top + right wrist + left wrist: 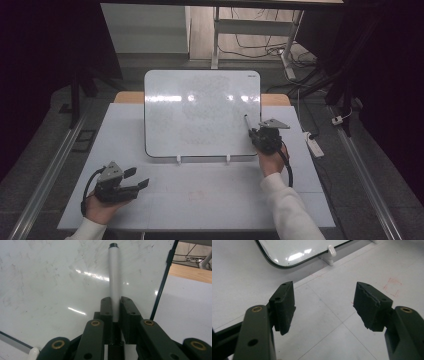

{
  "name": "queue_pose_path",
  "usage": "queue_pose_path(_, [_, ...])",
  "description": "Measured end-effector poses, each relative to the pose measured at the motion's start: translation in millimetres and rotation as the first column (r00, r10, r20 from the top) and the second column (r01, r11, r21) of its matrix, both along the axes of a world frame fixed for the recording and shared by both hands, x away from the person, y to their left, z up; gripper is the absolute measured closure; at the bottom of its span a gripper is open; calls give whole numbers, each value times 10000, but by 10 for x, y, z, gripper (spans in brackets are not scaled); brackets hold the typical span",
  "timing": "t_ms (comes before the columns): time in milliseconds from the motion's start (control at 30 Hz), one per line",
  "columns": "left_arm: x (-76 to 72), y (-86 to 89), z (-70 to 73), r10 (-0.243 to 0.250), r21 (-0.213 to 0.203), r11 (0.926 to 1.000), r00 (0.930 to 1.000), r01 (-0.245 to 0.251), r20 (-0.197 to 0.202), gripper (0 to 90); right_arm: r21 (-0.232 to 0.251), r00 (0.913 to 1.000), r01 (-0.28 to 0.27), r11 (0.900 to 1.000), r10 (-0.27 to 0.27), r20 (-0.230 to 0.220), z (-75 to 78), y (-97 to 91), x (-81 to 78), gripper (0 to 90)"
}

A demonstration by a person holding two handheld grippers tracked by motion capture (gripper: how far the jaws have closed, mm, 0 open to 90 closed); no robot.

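A white marker (247, 122) with a dark tip juts up and forward from my right gripper (252, 132), which is shut on its barrel at the lower right part of the whiteboard (200, 115). In the right gripper view the marker (114, 277) is pinched between the pads of the gripper (115, 300), its tip over the smudged whiteboard (50, 277). My left gripper (139, 177) rests low at the table's front left, open, pointing right. Its jaws stand wide apart in the left gripper view (324, 300), nothing between them, over the white table (324, 335).
The whiteboard leans on small white feet (178, 160) mid-table; its corner (287, 250) lies ahead of the left gripper. Faint red marks (392, 286) are drawn on the table (200, 200). A power strip (315, 146) and cables lie on the floor at right.
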State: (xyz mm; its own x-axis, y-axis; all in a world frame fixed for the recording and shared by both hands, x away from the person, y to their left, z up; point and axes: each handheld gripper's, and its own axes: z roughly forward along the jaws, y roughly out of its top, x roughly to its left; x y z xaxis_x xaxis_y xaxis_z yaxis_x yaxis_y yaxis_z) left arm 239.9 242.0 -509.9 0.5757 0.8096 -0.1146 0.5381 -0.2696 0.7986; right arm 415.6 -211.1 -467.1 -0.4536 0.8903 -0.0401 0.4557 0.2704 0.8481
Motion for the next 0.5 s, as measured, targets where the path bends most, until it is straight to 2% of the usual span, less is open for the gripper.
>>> queue_pose_path(167, [3, 9, -8, 15, 30, 10000, 10000, -15, -21, 343, 34, 9996, -136, 9999, 135, 253, 28, -33, -49, 692])
queue_pose_path(300, [2, 17, -10, 38, 12, 10000, 10000, -38, -23, 343, 176, 9969, -449, 9988, 437, 657, 68, -90, -131, 595])
queue_pose_path(400, [9, 18, -18, 27, 39, 10000, 10000, -27, -41, 342, 473, 9896, -1192, 9917, 1148, 871, 85, -142, -218, 552])
queue_pose_path(500, [15, 12, -25, 6, 79, 10000, 10000, -5, -79, 340, 671, 9756, -2058, 9763, 1993, 922, 79, -203, -308, 501])
